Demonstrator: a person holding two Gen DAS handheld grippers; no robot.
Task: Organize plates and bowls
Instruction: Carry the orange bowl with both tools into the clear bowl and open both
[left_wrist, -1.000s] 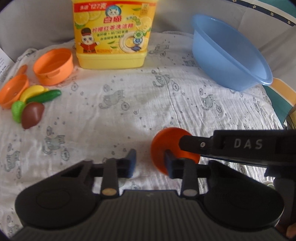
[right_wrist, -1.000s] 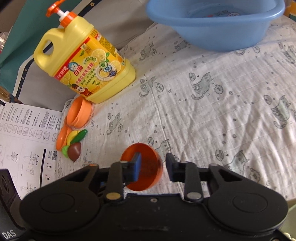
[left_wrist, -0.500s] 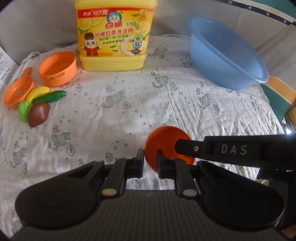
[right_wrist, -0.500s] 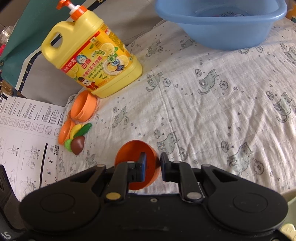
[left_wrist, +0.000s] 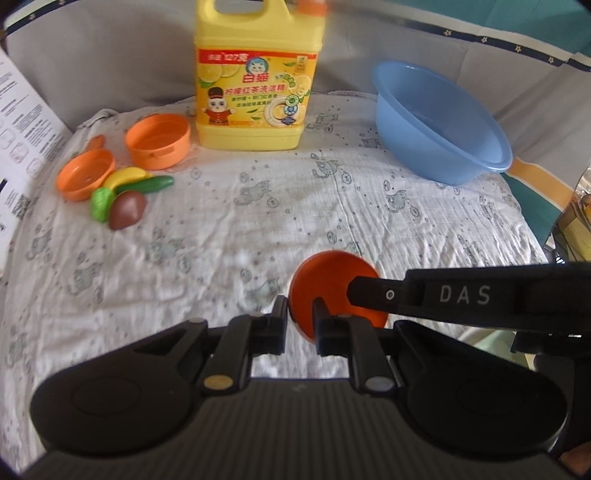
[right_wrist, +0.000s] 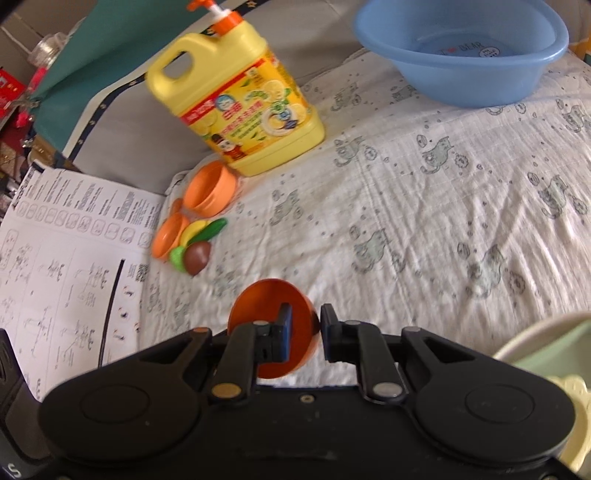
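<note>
Both my claws, left (left_wrist: 300, 320) and right (right_wrist: 306, 328), pinch one small, round, glossy orange-red toy bowl (right_wrist: 271, 325) by opposite rims.

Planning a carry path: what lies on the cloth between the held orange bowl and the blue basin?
Nothing: bare cat-print cloth separates orange bowl from blue basin, clearest in the right wrist view.

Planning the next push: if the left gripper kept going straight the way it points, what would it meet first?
Beyond the orange bowl it already grips, the left gripper would probably meet the cat-print cloth first; depth is unclear.
</note>
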